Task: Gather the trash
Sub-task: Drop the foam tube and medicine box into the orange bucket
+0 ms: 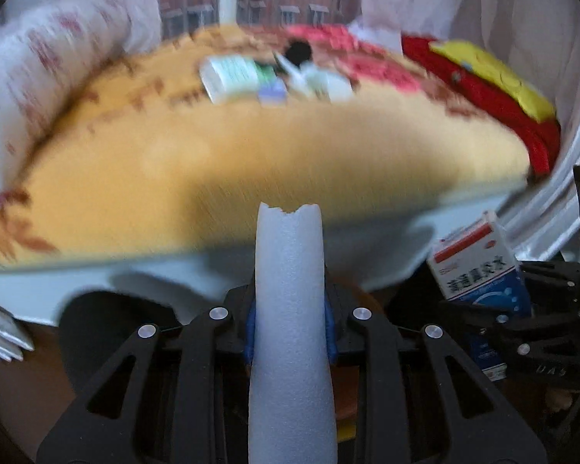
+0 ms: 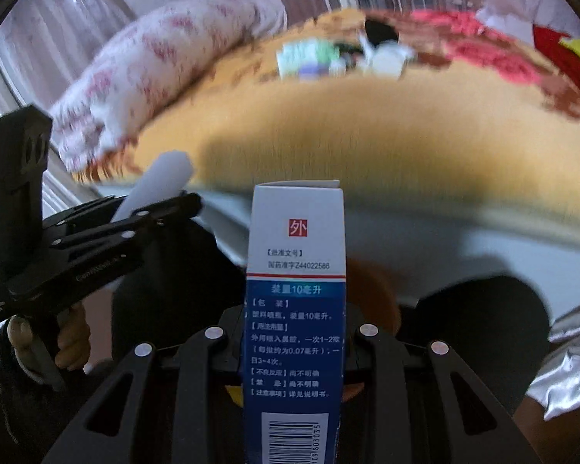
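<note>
In the left wrist view a white foam strip point(image 1: 288, 301) stands upright in the middle, and my left gripper point(image 1: 290, 321) is shut on its lower part. My right gripper point(image 2: 294, 332) is shut on a blue and white medicine box point(image 2: 295, 290) with printed text and a barcode. That same box point(image 1: 479, 270) shows at the right of the left wrist view. The left gripper point(image 2: 174, 201) with its foam strip point(image 2: 162, 178) appears at the left of the right wrist view, held by a hand point(image 2: 69, 340). Far back on the bed lie blurred packs and small boxes point(image 1: 270, 77).
An orange blanket point(image 1: 251, 162) covers the bed, whose pale edge point(image 1: 220, 266) runs just ahead of both grippers. A pink floral quilt point(image 1: 38, 77) lies at left, red and yellow cloth point(image 1: 502, 89) at right. White curtains and a window stand behind. Dark rounded shapes point(image 2: 483, 328) sit below.
</note>
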The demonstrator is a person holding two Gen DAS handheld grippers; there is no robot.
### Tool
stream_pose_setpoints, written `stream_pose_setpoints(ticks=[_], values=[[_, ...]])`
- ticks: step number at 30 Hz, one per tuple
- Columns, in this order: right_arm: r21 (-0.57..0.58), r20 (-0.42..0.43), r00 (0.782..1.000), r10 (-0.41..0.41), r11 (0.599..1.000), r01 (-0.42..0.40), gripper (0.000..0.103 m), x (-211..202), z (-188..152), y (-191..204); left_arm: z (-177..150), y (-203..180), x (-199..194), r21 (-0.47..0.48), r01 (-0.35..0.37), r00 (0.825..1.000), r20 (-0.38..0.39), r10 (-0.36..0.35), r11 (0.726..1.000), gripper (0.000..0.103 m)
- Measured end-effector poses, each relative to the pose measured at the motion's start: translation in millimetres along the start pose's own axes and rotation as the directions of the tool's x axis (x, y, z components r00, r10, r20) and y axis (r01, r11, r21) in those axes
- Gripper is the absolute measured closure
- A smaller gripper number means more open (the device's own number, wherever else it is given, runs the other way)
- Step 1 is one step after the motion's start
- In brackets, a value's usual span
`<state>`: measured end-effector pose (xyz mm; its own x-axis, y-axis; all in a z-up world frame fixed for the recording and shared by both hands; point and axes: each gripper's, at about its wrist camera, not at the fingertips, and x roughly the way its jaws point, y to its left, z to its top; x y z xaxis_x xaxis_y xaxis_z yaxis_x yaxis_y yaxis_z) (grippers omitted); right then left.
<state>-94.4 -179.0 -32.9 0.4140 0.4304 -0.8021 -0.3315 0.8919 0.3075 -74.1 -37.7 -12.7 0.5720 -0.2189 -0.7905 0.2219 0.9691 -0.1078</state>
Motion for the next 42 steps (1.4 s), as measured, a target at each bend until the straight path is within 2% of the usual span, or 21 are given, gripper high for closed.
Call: stream_pose_setpoints(ticks=[2, 8, 13, 17, 18, 19, 20, 21, 23, 30, 36, 40, 42], values=[[0.019, -0.052, 0.999, -0.005, 1.000, 0.006, 0.073, 17, -6, -5, -6, 3, 15, -0.023, 0.034, 0.999, -0.041, -0.035, 0.999, 0.078], [0.040, -0.167, 0.985, -0.034, 0.998, 0.041, 0.073, 58, -21, -16, -25, 12, 66, -0.073, 0.026, 0.984, -0.173, -0.039, 0.997, 0.078], [0.064, -0.208, 0.978, -0.034, 0.997, 0.048, 0.073, 76, -22, -23, -36, 17, 93, -0.109, 0.040, 0.963, -0.260, -0.067, 0.993, 0.078], [0.068, -0.228, 0.973, -0.037, 0.996, 0.054, 0.071, 85, -20, -26, -38, 14, 100, -0.095, 0.039, 0.956, -0.285, -0.064, 0.995, 0.077], [0.064, -0.231, 0.972, -0.043, 0.996, 0.059, 0.071, 87, -20, -25, -39, 14, 101, -0.093, 0.035, 0.956, -0.288, -0.061, 0.995, 0.074], [0.062, -0.232, 0.971, -0.049, 0.996, 0.065, 0.062, 88, -19, -23, -40, 13, 102, -0.093, 0.034, 0.954, -0.292, -0.060, 0.995, 0.072], [0.061, -0.231, 0.972, -0.053, 0.996, 0.069, 0.052, 89, -20, -23, -41, 13, 103, -0.094, 0.030, 0.954, -0.296, -0.057, 0.995, 0.063], [0.061, -0.224, 0.973, -0.055, 0.996, 0.071, 0.049, 86, -22, -23, -41, 13, 103, -0.097, 0.024, 0.953, -0.297, -0.052, 0.995, 0.054], [0.063, -0.219, 0.974, -0.055, 0.996, 0.071, 0.049, 86, -21, -20, -42, 15, 104, -0.111, 0.023, 0.954, -0.295, -0.055, 0.994, 0.050], [0.095, -0.204, 0.978, -0.052, 0.993, 0.073, 0.049, 78, -26, -25, -41, 22, 103, -0.124, 0.027, 0.953, -0.297, -0.063, 0.992, 0.047], [0.099, -0.179, 0.982, -0.054, 0.992, 0.073, 0.049, 64, -20, -30, -36, 24, 92, -0.123, 0.030, 0.959, -0.278, -0.064, 0.992, 0.044], [0.052, -0.120, 0.991, -0.055, 0.997, 0.061, 0.049, 32, -10, -17, -28, 23, 70, -0.115, 0.082, 0.968, -0.227, -0.107, 0.990, 0.044], [0.012, -0.071, 0.996, -0.050, 0.999, 0.051, 0.049, 10, 0, -9, -22, 22, 49, -0.088, 0.105, 0.978, -0.172, -0.119, 0.991, 0.040]])
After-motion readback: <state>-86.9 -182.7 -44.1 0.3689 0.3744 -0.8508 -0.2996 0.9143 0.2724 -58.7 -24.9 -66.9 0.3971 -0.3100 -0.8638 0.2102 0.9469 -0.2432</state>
